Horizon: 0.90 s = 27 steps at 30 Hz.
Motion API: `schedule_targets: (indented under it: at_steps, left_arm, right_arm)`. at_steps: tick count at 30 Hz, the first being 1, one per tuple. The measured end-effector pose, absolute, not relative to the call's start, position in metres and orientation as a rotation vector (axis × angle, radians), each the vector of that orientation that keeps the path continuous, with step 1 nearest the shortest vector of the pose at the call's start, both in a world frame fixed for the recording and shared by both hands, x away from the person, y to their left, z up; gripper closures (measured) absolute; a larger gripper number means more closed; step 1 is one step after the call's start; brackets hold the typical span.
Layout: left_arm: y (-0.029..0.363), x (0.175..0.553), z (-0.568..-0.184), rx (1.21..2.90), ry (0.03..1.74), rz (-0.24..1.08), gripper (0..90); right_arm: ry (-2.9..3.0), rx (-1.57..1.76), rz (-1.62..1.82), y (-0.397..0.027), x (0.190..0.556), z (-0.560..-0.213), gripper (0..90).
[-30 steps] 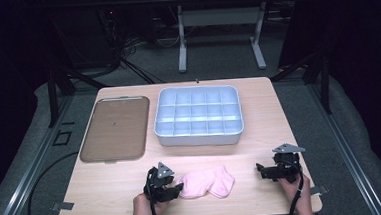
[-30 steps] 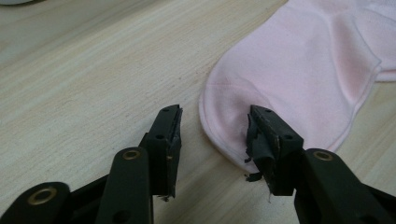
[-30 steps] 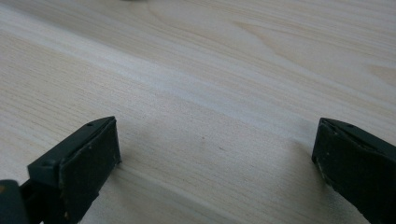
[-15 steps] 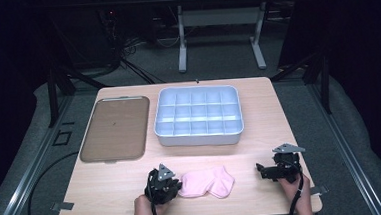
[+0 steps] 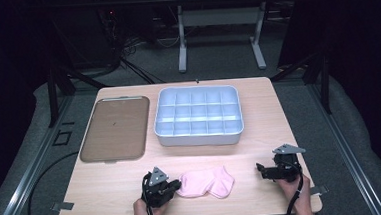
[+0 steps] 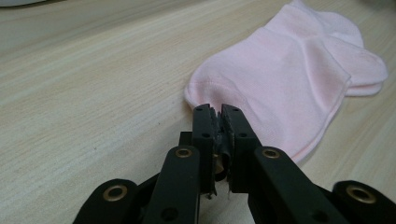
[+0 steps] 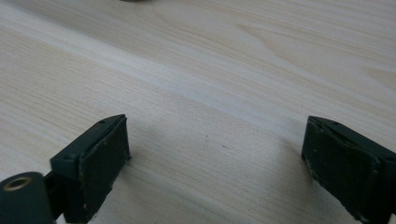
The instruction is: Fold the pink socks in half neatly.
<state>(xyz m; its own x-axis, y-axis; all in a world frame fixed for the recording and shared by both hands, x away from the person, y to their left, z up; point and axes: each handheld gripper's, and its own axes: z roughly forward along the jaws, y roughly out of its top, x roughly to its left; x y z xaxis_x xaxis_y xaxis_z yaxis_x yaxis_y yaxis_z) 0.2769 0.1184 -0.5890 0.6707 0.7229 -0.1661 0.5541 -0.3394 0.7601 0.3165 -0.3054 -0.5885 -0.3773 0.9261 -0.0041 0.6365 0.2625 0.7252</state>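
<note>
Left gripper (image 6: 219, 114) has just been closing; jaws now clenched on the near edge of the pink sock (image 6: 285, 84), a sliver of fabric pinched between the pads. Right gripper (image 7: 215, 158) stands wide open over bare table (image 7: 196, 60), nothing between the jaws. Sock lies flat at the table's front, between both hands, well short of the compartment tray (image 5: 198, 116). Step in hand, I'd say: the grab. Next likely calls for a lift, checking the thin pinch holds.
</note>
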Motion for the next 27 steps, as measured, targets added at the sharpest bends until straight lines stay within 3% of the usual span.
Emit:
schedule_targets:
  at_steps: [7, 12, 21, 27]
  left_arm:
    - [0.118, 0.277, -0.589, 2.035, 0.983, 0.259, 84.8]
    - [0.118, 0.277, -0.589, 2.036, 0.981, 0.262, 84.7]
    - [0.116, 0.274, -0.590, 2.036, 0.980, 0.291, 84.5]
    - [0.116, 0.274, -0.590, 2.034, 0.983, 0.287, 84.5]
  right_arm:
    - [2.132, 1.384, 0.945, -0.304, 0.310, -0.585, 14.5]
    - [2.145, 1.431, 0.996, -0.294, 0.298, -0.570, 32.6]
    - [2.295, 1.405, 1.080, -0.241, 0.274, -0.564, 50.7]
    - [2.362, 1.432, 1.113, -0.217, 0.273, -0.566, 57.6]
